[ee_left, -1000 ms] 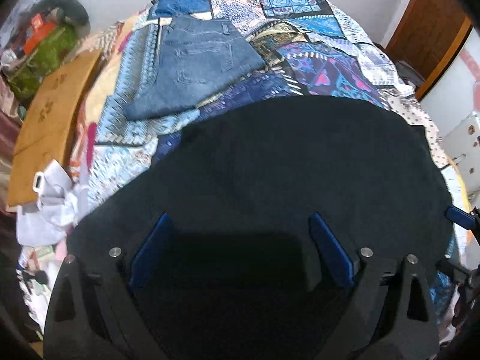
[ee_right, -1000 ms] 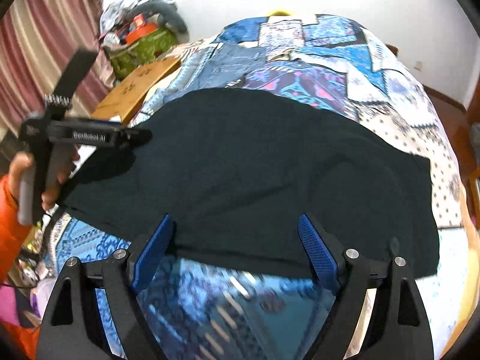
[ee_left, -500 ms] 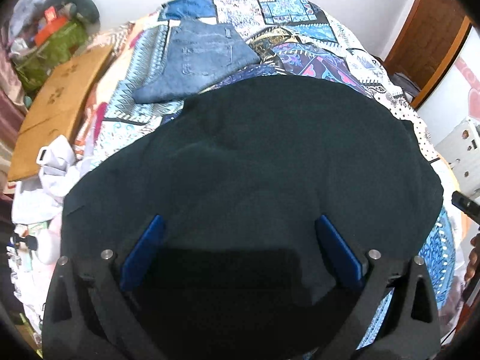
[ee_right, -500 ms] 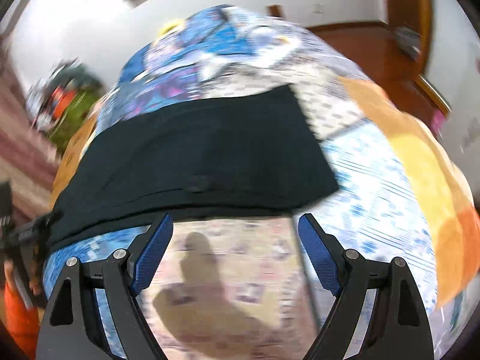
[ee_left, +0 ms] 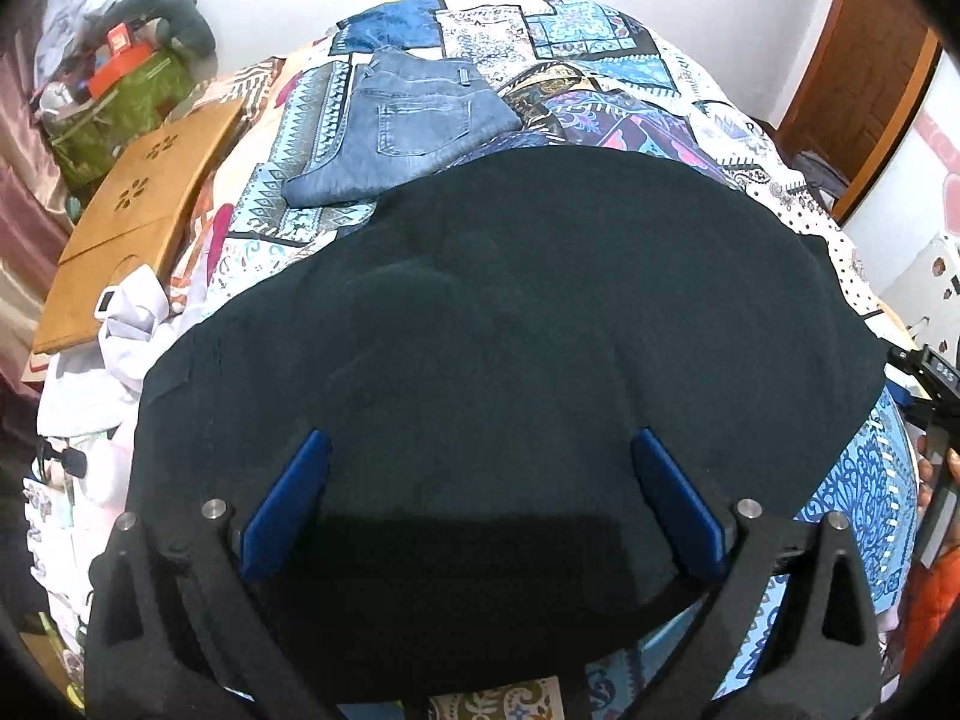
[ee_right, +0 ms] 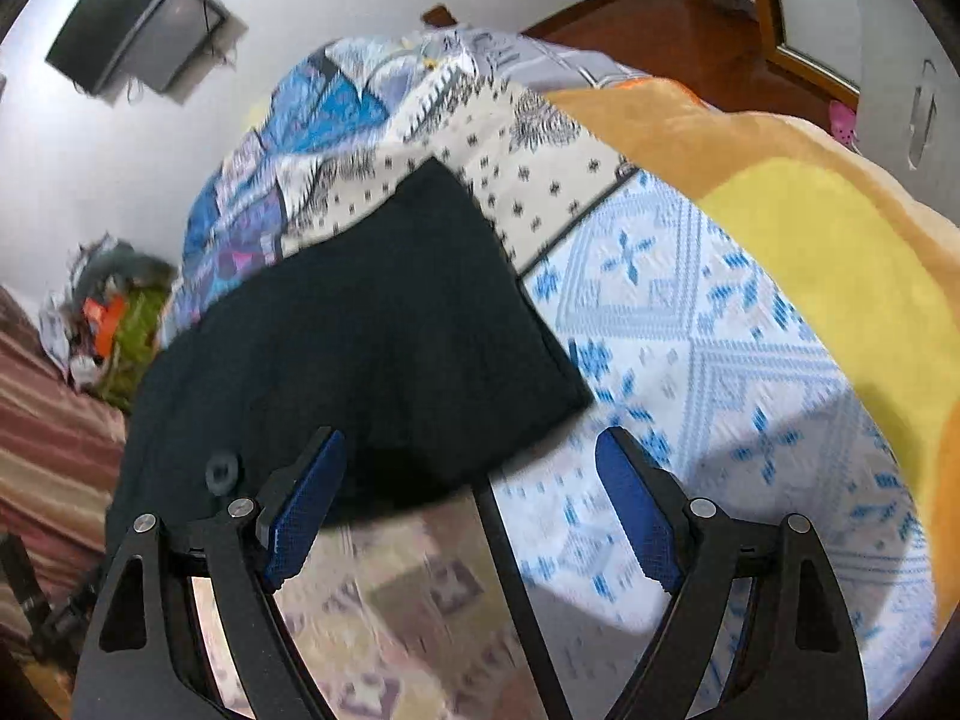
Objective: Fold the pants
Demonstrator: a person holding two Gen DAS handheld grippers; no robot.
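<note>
Black pants [ee_left: 510,330] spread flat on bed [ee_left: 630,48]. Left tool [ee_left: 480,480] wide open above pants, gripping nothing. Right tool [ee_right: 474,492] wide open, empty, over near corner.

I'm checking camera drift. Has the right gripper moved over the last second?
Yes. The right gripper has swung rightward along the black pants: the pile of clutter slid toward the left edge, and the orange-yellow blanket has come into view.
</note>
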